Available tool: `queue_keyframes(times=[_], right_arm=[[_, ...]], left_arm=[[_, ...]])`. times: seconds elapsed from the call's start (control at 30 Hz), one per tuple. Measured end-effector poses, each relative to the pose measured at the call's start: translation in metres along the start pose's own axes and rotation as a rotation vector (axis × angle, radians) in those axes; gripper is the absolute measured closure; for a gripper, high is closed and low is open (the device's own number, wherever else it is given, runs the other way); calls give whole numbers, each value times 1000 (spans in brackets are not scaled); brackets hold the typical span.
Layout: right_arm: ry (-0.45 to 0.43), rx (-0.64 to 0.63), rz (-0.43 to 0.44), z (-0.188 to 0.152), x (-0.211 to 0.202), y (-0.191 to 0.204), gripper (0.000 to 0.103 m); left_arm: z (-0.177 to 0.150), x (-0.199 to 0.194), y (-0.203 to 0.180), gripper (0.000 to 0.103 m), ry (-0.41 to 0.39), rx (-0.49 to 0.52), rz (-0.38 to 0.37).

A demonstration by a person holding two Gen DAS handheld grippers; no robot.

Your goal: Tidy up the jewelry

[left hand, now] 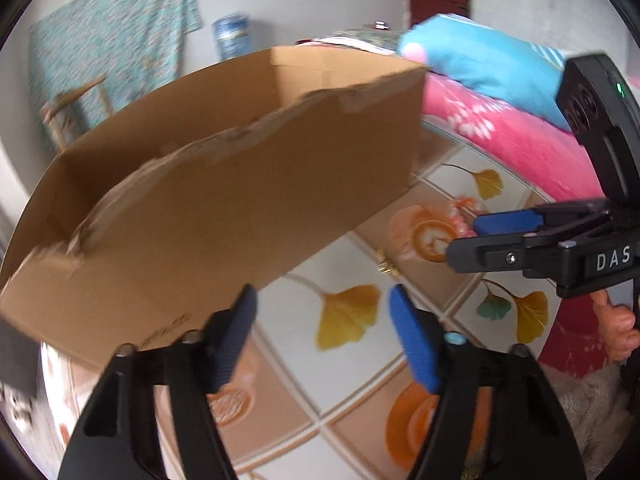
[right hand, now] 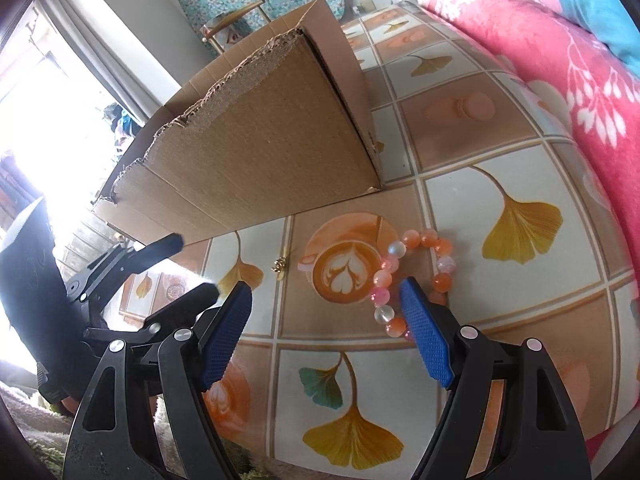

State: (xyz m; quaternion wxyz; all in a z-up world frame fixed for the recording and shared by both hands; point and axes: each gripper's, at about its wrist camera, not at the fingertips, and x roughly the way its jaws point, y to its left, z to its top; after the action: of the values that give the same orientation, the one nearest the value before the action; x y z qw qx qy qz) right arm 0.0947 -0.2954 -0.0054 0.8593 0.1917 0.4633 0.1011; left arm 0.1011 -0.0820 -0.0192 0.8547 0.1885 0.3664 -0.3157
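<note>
Left tongs (left hand: 322,336) are sitting partly open over the patterned table (left hand: 352,364), nothing between the blue pads. The frame is motion-blurred. The small gold piece (left hand: 385,267) is lying on the cloth just beyond the tips, slightly right of centre, not touching either pad; too small to tell whether it's an earring or a charm. The cardboard box (left hand: 224,200), top edge torn ragged, is filling the left and centre of this view, standing on the table just left of the left pad.

Right tongs (right hand: 326,322) are hanging wide open and empty above the table. The beaded bracelet (right hand: 404,276), orange, pink and clear beads, is lying flat near the coffee-cup print, right of centre. Its near beads are disappearing behind the right pad's tip (right hand: 424,332); cannot tell whether the pad is touching them. Most of the loop is sitting beyond and to the right of that pad, not between the two pads. The same gold piece is lying further out, roughly ahead of the left pad, close to the box's near bottom edge.

In the left view the right tongs are coming in from the right edge with the bracelet just beyond their tips. A pink floral blanket (right hand: 560,80) is bunching along the far right of the table
</note>
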Motion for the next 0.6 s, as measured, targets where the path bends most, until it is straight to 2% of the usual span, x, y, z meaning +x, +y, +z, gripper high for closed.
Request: queue_keyframes(times=[0.03,0.13,0.23,0.4,0.6], right_arm=[[-3,0,-3,-1,-1,-1,30],[-11,-8,-29,-2,-2,-3,36],[-15,-20,-52,-4,-3,-2,42],[-23,-31,-90,-5,-3,0,52],[-27,-14,-92,-8,-6,-6,59]], left_arm=[[1,3,-3,54,5,19,-9],[8,11,-10,67,14,49,-45],[14,19,-16,75,21,84,-88],[17,26,-25,78,37,115,-124],[19,36,-30,80,61,120,-148]])
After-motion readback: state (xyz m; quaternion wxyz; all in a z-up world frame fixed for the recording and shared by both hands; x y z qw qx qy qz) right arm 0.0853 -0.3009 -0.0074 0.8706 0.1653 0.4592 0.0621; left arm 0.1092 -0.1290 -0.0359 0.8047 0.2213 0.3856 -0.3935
